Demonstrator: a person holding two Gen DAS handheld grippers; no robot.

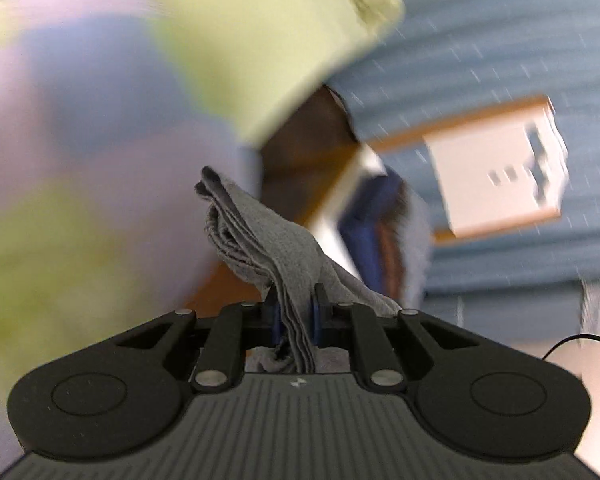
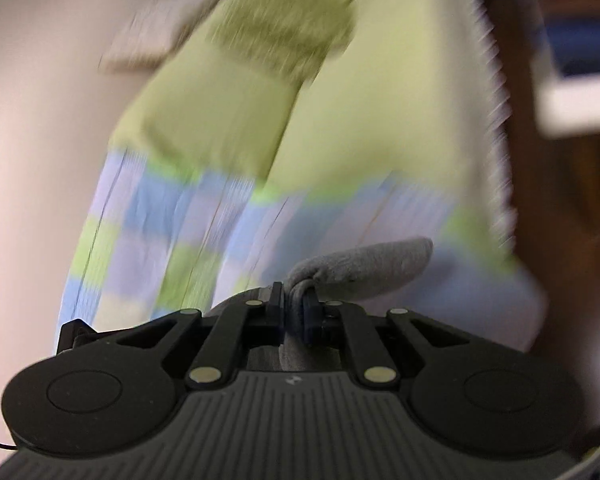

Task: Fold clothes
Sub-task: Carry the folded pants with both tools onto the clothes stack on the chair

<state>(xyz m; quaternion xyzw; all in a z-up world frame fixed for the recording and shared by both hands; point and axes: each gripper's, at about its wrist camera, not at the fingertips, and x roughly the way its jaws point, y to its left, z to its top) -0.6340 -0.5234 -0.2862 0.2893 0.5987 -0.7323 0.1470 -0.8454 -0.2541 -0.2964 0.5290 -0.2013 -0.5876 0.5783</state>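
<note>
A grey knit garment is pinched in my left gripper, which is shut on several stacked layers of its edge; the bunched cloth stands up beyond the fingertips. My right gripper is shut on another gathered part of the grey garment, a rounded fold sticking out to the right of the tips. Both views are smeared by motion. The rest of the garment hangs below the grippers and is hidden.
A green, blue and lilac checked cloth fills the background of both views and also shows as checked cloth. A white box with wooden edges and blue striped fabric lie to the right. A dark wooden surface is at right.
</note>
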